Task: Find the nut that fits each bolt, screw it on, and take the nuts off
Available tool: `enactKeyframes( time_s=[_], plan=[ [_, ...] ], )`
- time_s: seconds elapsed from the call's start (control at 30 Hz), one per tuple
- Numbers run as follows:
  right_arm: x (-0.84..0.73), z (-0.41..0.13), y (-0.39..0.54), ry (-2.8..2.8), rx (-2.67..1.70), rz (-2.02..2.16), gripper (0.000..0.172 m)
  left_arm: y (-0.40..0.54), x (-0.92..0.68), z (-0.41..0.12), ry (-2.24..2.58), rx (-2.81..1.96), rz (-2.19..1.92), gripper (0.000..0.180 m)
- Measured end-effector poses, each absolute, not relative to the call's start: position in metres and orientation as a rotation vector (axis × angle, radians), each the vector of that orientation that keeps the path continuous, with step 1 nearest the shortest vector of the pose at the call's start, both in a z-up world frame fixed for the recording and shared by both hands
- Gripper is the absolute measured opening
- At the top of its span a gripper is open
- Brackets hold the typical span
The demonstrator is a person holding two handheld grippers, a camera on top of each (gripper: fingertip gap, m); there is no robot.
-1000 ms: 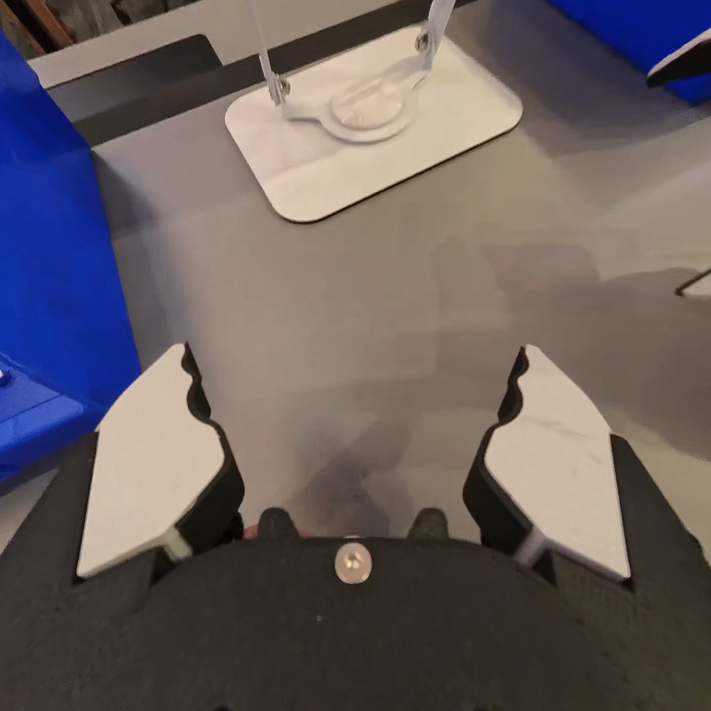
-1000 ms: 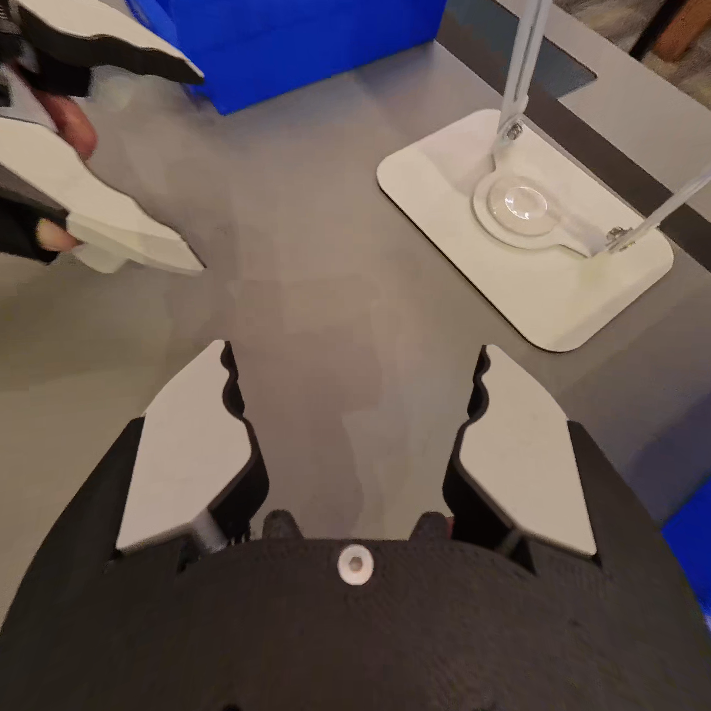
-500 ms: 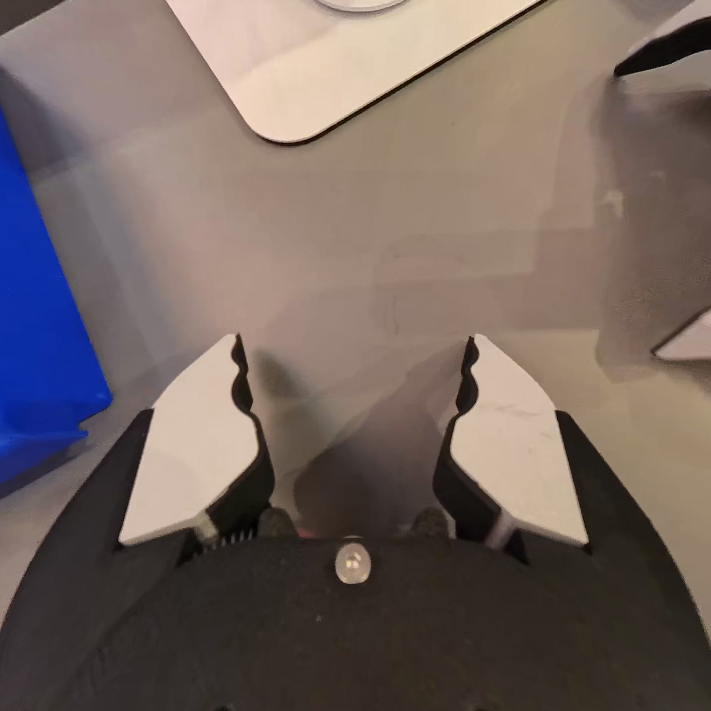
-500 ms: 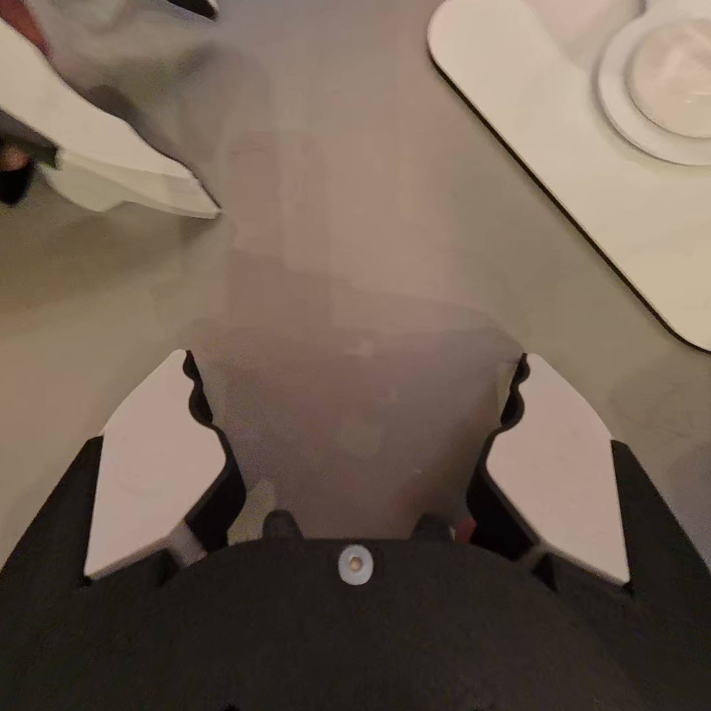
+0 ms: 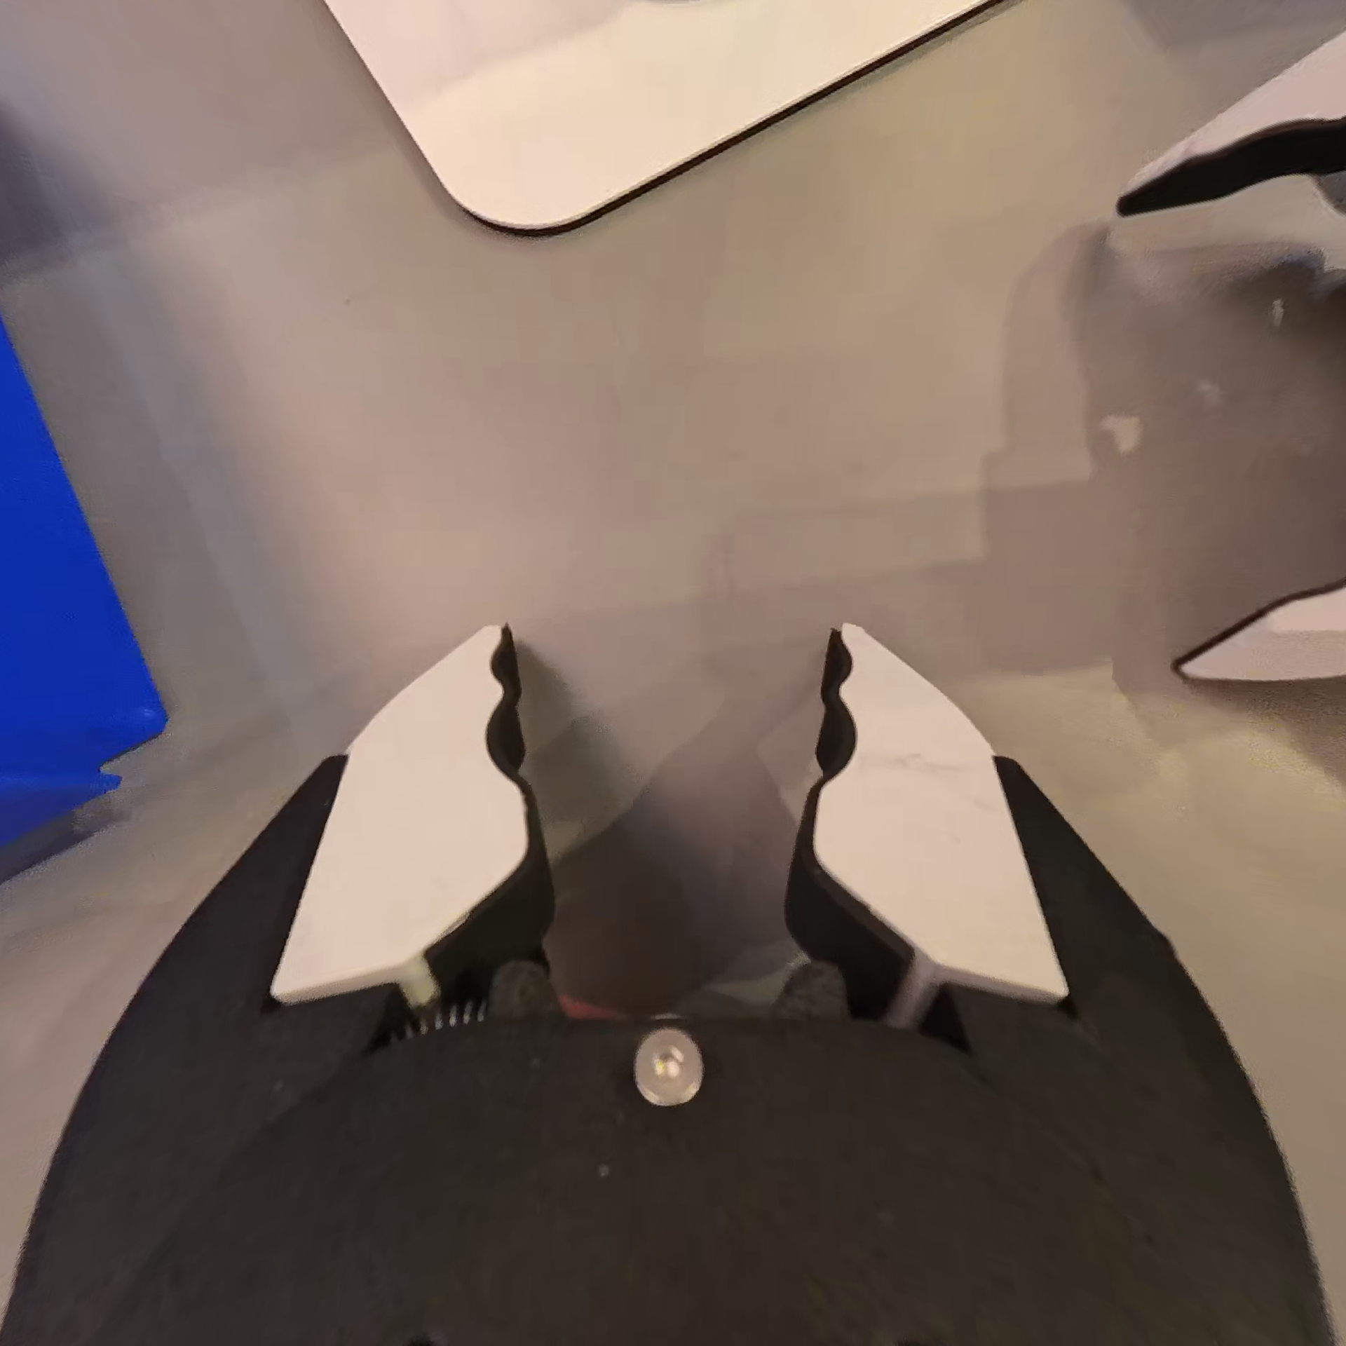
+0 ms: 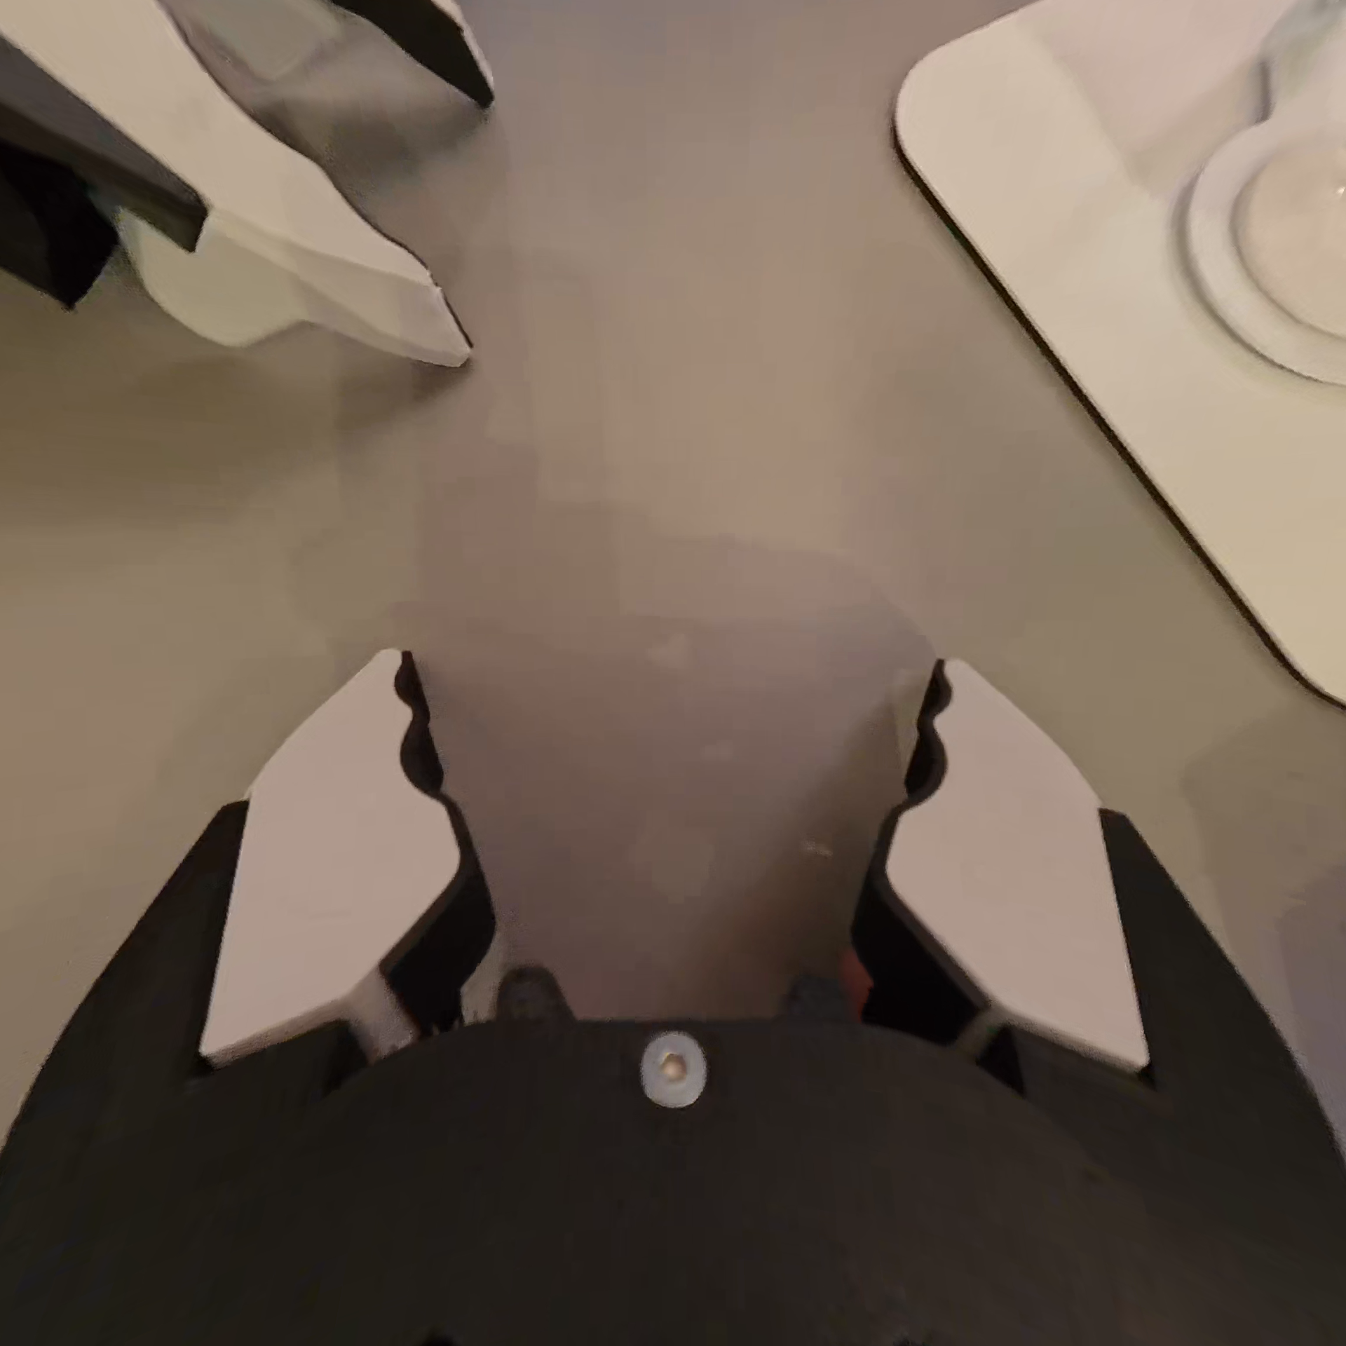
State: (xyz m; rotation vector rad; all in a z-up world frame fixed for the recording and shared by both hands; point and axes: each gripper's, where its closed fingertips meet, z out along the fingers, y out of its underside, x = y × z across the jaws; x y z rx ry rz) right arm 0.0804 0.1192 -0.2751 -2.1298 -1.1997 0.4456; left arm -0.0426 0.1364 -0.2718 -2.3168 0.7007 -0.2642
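No bolt or nut shows in either view. My left gripper [image 5: 674,634] is open, with only bare grey table [image 5: 655,408] between its white fingers. My right gripper [image 6: 674,659] is open wider, also with only bare table [image 6: 655,473] between its fingers. Both hang low over the table. The right gripper's white fingers show at the right edge of the left wrist view [image 5: 1260,641]. The left gripper's fingers show at the upper left of the right wrist view [image 6: 320,248].
A white flat stand base [image 5: 655,95] with rounded corners lies on the table ahead; in the right wrist view it [image 6: 1092,255] carries a round clear disc [image 6: 1282,218]. A blue bin [image 5: 58,655] stands at the left.
Both grippers have dropped closer to the table and forward towards the white base. My left gripper's fingers have narrowed step by step. My right gripper's fingers widened, then narrowed a little.
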Motion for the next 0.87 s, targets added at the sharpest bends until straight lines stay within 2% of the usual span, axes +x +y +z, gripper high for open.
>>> enactKeyframes(
  time_s=[0.07,0.27,0.7,0.87],
  plan=[
    [0.079,-0.277,0.120,-1.163,-2.162,0.437,0.133,0.138,-0.044,-0.272,0.687,-2.328,-0.281,0.079],
    [0.073,-0.275,0.127,-1.123,-2.190,0.426,0.135,0.142,-0.048,-0.270,0.668,-2.300,-0.204,0.067],
    [0.071,-0.274,0.120,-1.147,-2.185,0.432,0.139,0.141,-0.053,-0.271,0.675,-2.306,-0.222,0.070],
    [0.071,-0.277,0.123,-1.160,-2.184,0.432,0.144,0.134,-0.048,-0.271,0.718,-2.304,-0.286,0.055]
  ],
)
